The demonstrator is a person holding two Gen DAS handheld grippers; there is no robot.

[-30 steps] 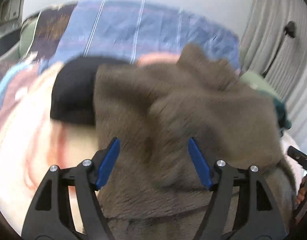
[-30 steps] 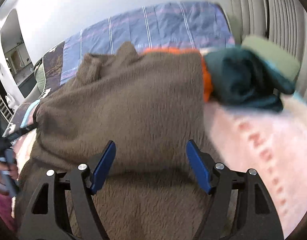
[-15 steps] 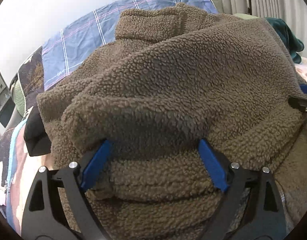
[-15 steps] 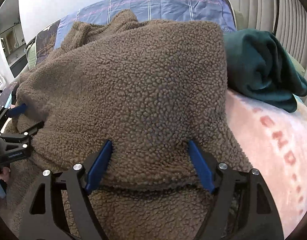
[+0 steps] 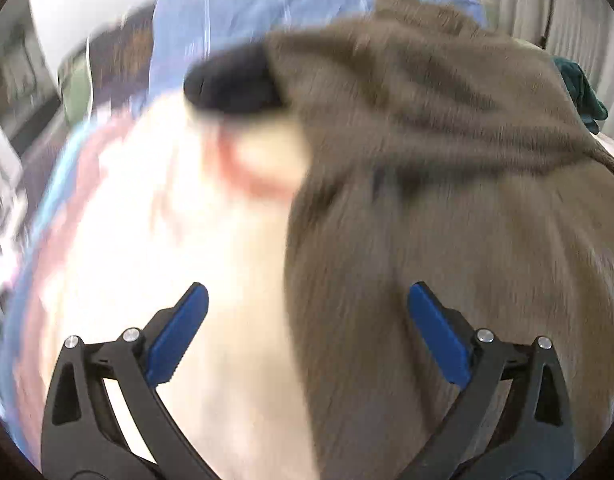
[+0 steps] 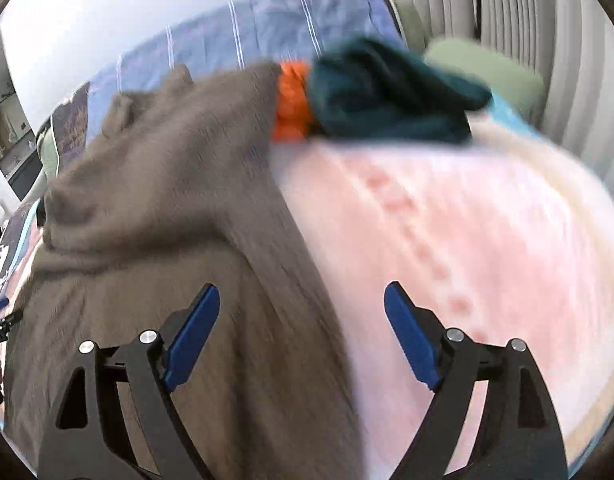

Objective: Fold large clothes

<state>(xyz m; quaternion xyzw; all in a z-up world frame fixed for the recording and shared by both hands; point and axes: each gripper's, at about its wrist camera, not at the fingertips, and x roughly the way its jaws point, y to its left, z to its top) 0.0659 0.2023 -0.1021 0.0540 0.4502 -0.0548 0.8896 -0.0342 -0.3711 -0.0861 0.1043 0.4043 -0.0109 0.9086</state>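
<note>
Between folds, I judge. Left gripper (image 5: 307,320) and right gripper (image 6: 301,320): jaws apart, holding nothing. Brown fleece jacket (image 6: 167,200) lies centre-left on the bed (image 6: 467,220). Next I need a fresh edge grasp.

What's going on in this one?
A person with a gripper in each hand is folding a brown fleece jacket on a bed. Both the left gripper and the right gripper are open, holding nothing. The jacket lies on a pink blanket, beside a dark green garment and something orange.
</note>
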